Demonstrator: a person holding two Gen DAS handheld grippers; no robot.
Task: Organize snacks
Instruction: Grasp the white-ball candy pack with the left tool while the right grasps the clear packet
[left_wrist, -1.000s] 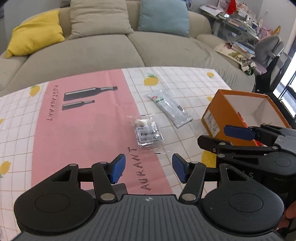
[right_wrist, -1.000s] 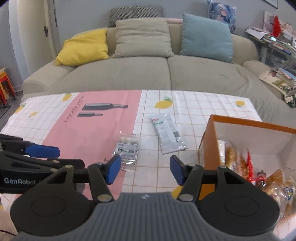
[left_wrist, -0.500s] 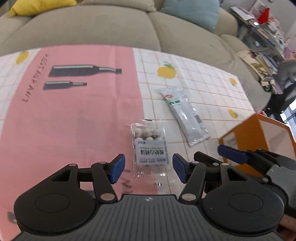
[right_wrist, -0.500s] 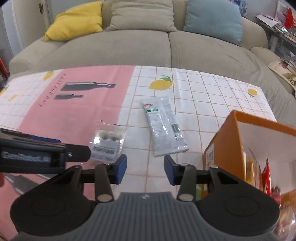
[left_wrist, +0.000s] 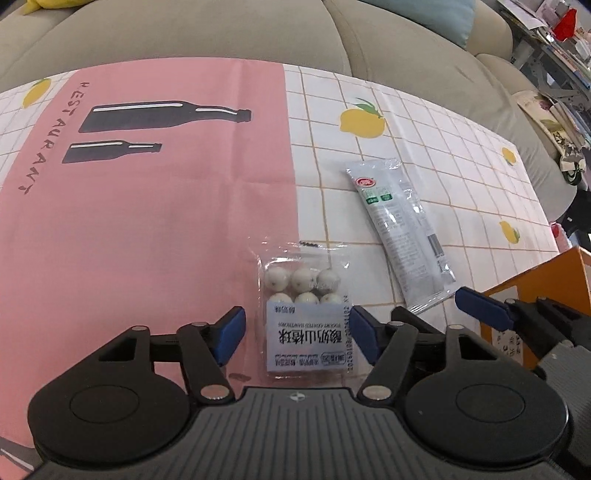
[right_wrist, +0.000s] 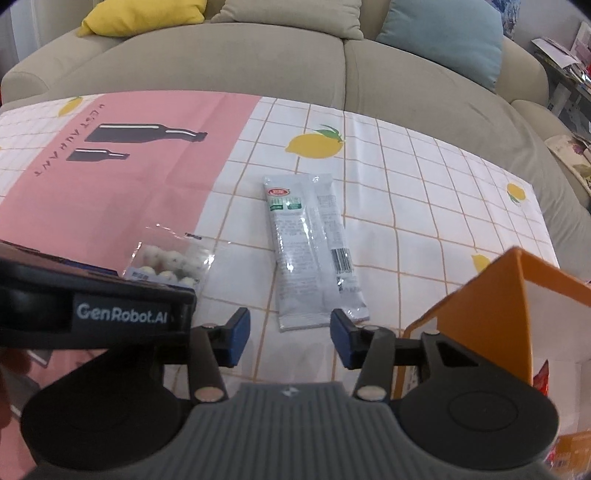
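Note:
A clear packet of white candy balls (left_wrist: 306, 317) lies flat on the tablecloth. My left gripper (left_wrist: 297, 338) is open and low over it, one finger on each side of the packet's near half. The packet also shows in the right wrist view (right_wrist: 168, 264), partly hidden behind the left gripper's body. A long grey snack packet (right_wrist: 314, 251) lies just beyond my right gripper (right_wrist: 290, 341), which is open and empty; it also shows in the left wrist view (left_wrist: 400, 232). An orange box (right_wrist: 491, 295) holding snacks stands at the right.
The table carries a pink and white checked cloth (left_wrist: 147, 221) with lemon and bottle prints. A beige sofa (right_wrist: 295, 62) with cushions runs along the far edge. A cluttered desk (left_wrist: 554, 33) stands at the far right. The right gripper's finger (left_wrist: 480, 306) reaches in beside the box.
Both grippers have moved forward and down toward the table. The left gripper now straddles the candy ball packet, and the right gripper has come up to the grey packet's near end.

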